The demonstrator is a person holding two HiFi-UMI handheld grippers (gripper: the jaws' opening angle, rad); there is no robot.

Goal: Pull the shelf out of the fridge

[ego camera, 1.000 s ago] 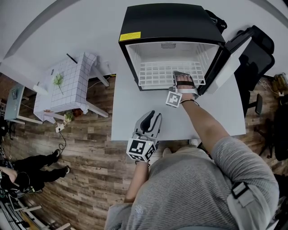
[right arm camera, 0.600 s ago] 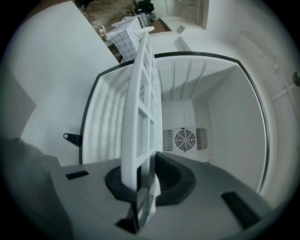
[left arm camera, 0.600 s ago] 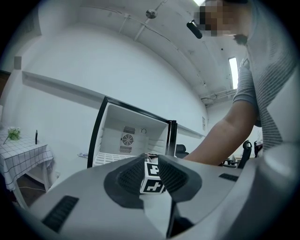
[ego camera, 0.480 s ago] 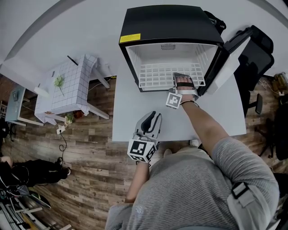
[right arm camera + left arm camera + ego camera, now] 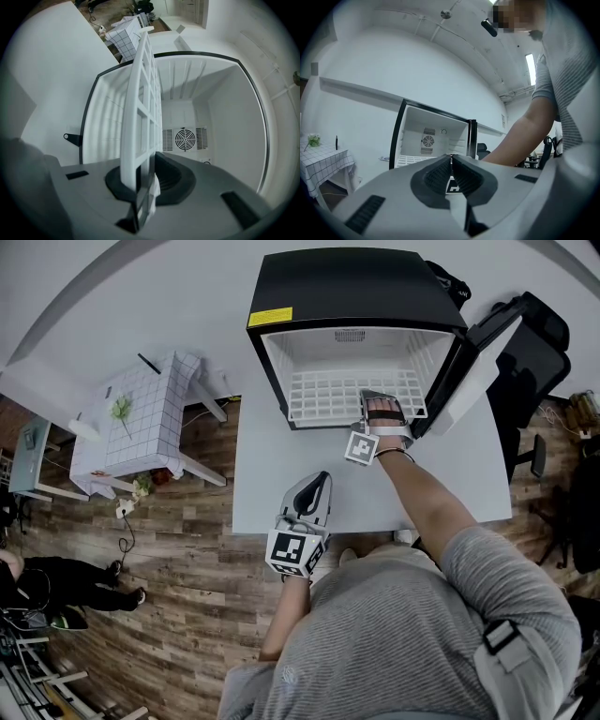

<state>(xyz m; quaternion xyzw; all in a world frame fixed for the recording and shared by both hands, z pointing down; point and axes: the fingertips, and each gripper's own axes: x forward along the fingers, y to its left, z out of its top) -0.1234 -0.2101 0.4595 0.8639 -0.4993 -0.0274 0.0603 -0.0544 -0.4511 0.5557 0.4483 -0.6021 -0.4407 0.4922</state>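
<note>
The right gripper [image 5: 143, 161] has its jaws clamped on the front edge of the white grid shelf [image 5: 140, 93]. The shelf runs forward from the jaws into the open fridge [image 5: 356, 282], and most of it lies inside the cabinet, so I judge the pull is only at its beginning.

The grip is to the right of the middle of that edge. A pull from there may turn the shelf a little, and then it could jam against the side walls. The edge between the pads is thin, so a sharp tug may let it slip out. If the shelf jams, the whole fridge may slide on the white table [image 5: 272, 465], because nothing holds it. The open door [image 5: 487, 362] stands just to the right of the jaws, and the hand could knock it when it comes back.

The right arm is stretched forward, the forearm bare, the hand on top of the gripper. The left gripper [image 5: 317, 486] lies on the table, well behind the right one and pointing toward the fridge. Its jaws are closing, almost together, with nothing between them.
</note>
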